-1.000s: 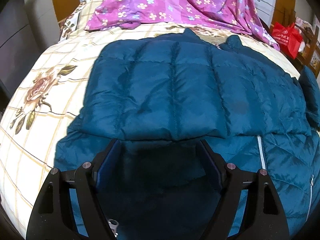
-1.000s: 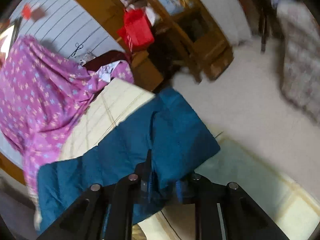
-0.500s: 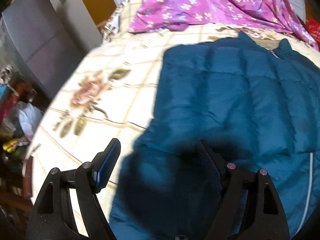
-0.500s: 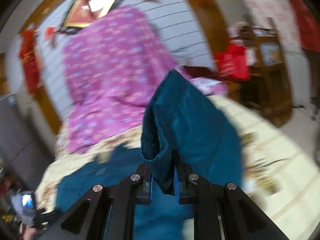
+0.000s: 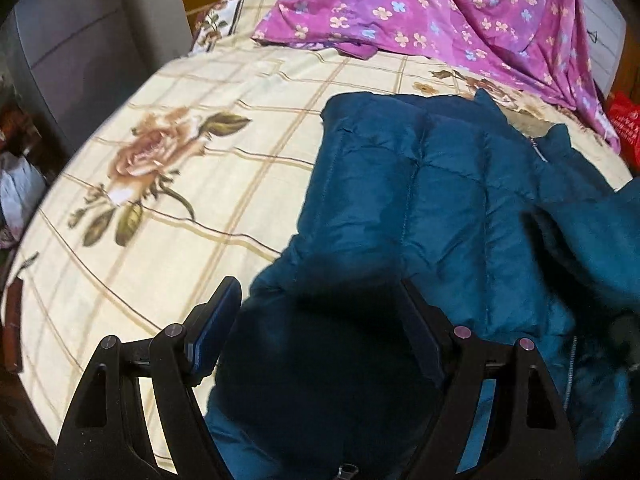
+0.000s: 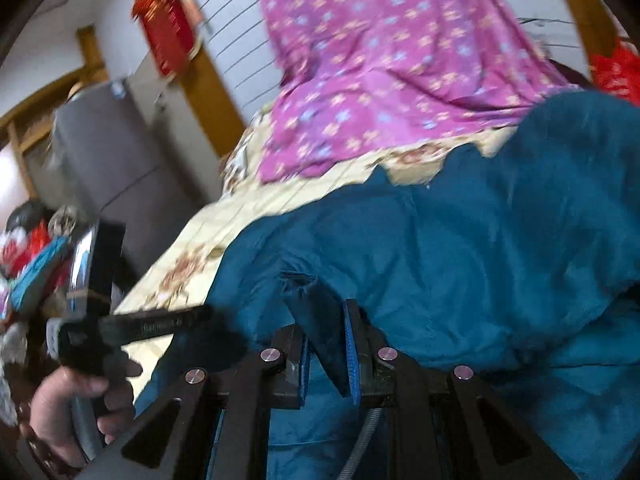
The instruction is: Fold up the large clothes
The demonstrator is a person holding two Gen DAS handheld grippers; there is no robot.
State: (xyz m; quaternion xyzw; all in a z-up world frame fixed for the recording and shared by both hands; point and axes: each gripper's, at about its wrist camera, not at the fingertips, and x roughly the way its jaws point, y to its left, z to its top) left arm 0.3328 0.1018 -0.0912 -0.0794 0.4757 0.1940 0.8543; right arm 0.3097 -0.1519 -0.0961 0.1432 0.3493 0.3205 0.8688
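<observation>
Right claw [image 6: 326,344]: we are pinching a fold of the teal down jacket [image 5: 420,208] at lower centre, carrying it across to fold.
Left claw [image 5: 320,328]: we are holding it wide, empty, above the jacket's near edge.
Jacket: lying right of centre on the bed [image 5: 180,184].

Cloth on cloth, with hard black plastic in front

The jacket [image 5: 420,200] is quilted teal cloth with a faint sheen — stitched into puffy panels, a metal zip [image 5: 538,152] at its collar. The bedsheet [image 5: 168,168] is smooth matt cotton-like cloth printed with roses; the purple sheet [image 5: 440,12] is thin, soft, crumpled. The left gripper [image 5: 316,320] and right gripper [image 6: 326,344] are matt black plastic with shiny metal pins and ribbed blue pads [image 6: 352,356].
</observation>
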